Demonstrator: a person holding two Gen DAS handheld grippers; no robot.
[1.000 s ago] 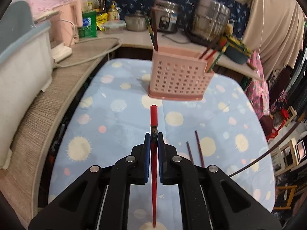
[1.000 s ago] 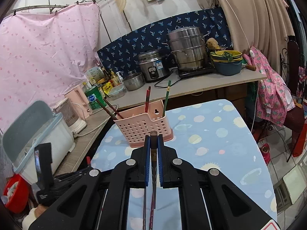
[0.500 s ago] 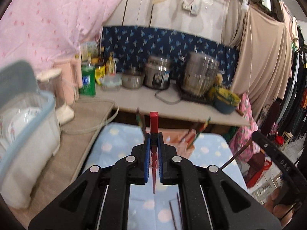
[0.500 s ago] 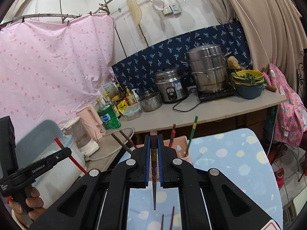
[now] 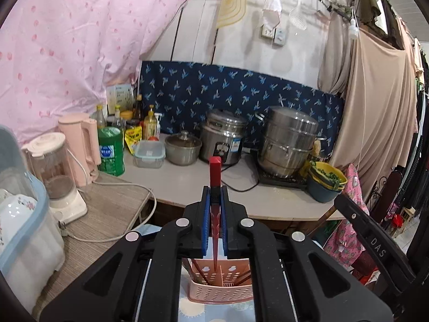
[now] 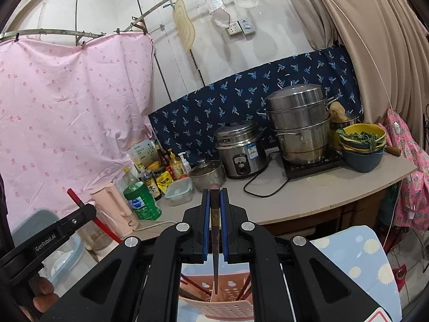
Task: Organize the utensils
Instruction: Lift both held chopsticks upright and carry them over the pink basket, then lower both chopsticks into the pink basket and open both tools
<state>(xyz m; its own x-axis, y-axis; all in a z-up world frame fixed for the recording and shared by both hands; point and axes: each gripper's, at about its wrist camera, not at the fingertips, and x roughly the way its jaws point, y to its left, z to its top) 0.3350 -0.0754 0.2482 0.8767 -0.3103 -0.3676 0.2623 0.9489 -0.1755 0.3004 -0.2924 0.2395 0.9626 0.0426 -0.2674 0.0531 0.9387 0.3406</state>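
Your left gripper [image 5: 215,201] clamps a red chopstick [image 5: 215,177], your right gripper [image 6: 213,201] a dark chopstick [image 6: 214,214]; both tips hang above the pink holder's [image 5: 222,292] rim.

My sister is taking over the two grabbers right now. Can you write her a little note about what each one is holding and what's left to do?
Left gripper: shut on a red chopstick, tip pointing down over the pink holder.
Right gripper: shut on a dark chopstick, tip also over the holder, near its divider.
Holder: on the dotted cloth, with several chopsticks already leaning inside.
Done: both chopsticks picked up and lined up above the holder.
Left: lower each one into a compartment and let go. The rest of the table is hidden now, so check for more chopsticks.
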